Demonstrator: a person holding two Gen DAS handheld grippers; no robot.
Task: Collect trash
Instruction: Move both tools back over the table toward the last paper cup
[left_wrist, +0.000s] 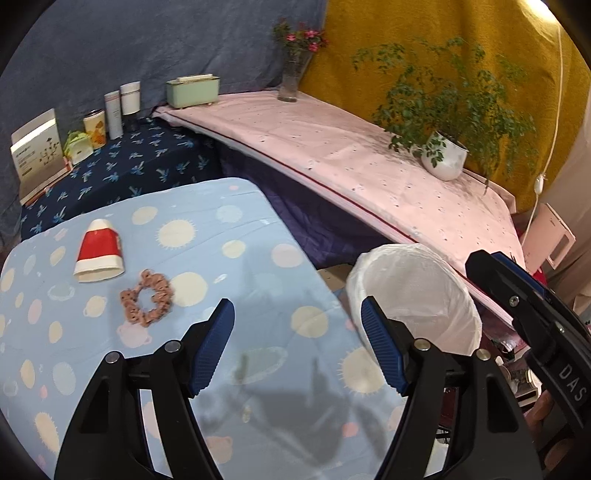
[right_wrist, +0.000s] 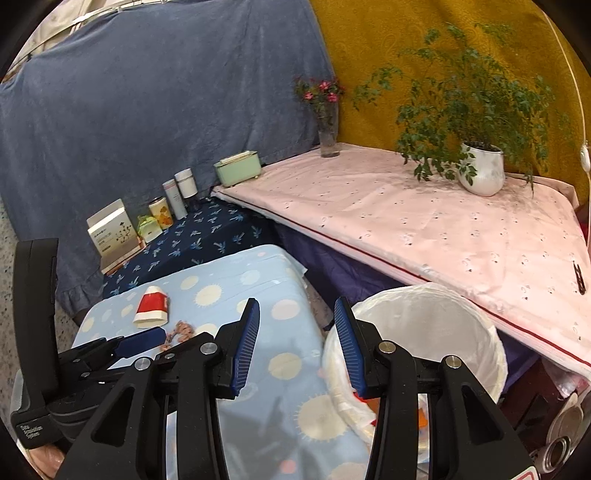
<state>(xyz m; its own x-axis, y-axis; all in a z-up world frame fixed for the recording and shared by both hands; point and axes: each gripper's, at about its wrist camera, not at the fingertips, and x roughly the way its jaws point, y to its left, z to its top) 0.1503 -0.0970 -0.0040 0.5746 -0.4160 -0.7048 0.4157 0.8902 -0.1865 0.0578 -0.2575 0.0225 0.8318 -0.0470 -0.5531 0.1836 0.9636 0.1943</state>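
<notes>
A crushed red and white paper cup (left_wrist: 99, 251) lies on its side on the light blue patterned table (left_wrist: 258, 229), with a pink scrunchie (left_wrist: 147, 298) just in front of it. My left gripper (left_wrist: 297, 325) hangs open over the table's right part, nothing between its blue pads. A white-lined trash bin (left_wrist: 417, 295) stands off the table's right edge. In the right wrist view my right gripper (right_wrist: 295, 325) is open and empty over the gap between table (right_wrist: 288, 332) and bin (right_wrist: 424, 325). The cup (right_wrist: 152, 306), the scrunchie (right_wrist: 181, 328) and the left gripper (right_wrist: 140, 341) show at its left.
A pink-covered bench (left_wrist: 351, 147) carries a potted plant (left_wrist: 443, 155), a flower vase (left_wrist: 291, 77) and a green box (left_wrist: 192, 90). A dark blue floral surface (left_wrist: 140, 162) holds boxes, a tin and bottles (left_wrist: 114, 110). Some coloured scraps (right_wrist: 369, 402) lie inside the bin.
</notes>
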